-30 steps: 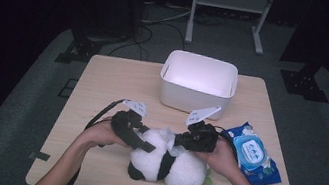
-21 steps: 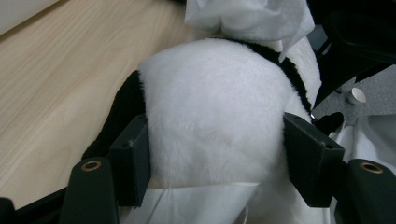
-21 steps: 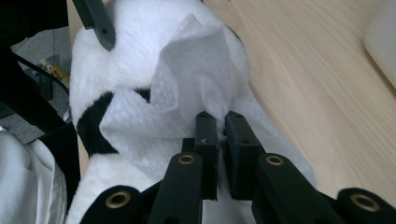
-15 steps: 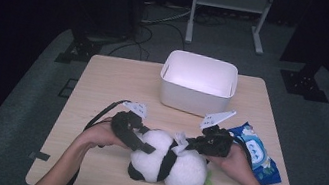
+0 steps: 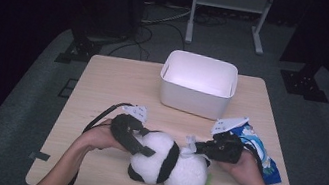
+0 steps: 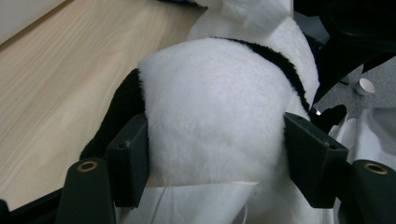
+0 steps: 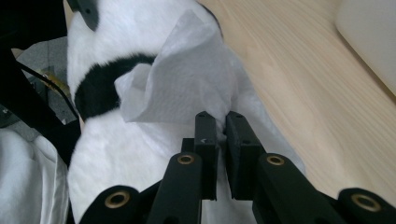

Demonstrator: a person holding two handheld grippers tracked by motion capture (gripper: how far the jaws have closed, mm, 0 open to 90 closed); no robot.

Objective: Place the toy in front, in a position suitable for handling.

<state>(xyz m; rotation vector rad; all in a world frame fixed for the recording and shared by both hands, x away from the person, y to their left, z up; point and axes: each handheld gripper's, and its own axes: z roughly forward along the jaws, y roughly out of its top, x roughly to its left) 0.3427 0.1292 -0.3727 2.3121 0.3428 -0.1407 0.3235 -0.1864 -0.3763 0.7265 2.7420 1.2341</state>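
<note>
A black-and-white panda plush (image 5: 168,161) lies on the wooden table (image 5: 113,84) near its front edge. My left gripper (image 5: 140,147) comes in from the left and is shut on the panda's rounded white part (image 6: 215,107), one pad pressed into each side. From the right, my right gripper (image 5: 193,150) is shut on a white wipe (image 7: 187,79). The wipe's crumpled end stands up against the plush's white fur in the right gripper view, and it shows as a small white tuft (image 5: 190,142) in the high view.
A white rectangular bin (image 5: 196,98) stands open at the back middle of the table. A blue wipes packet (image 5: 257,148) lies at the right edge, just behind my right hand. Bare tabletop stretches to the left and back left.
My right gripper has slid to the right with the wipe, across the plush toward the blue packet. The left gripper has kept its hold on the panda without moving.
</note>
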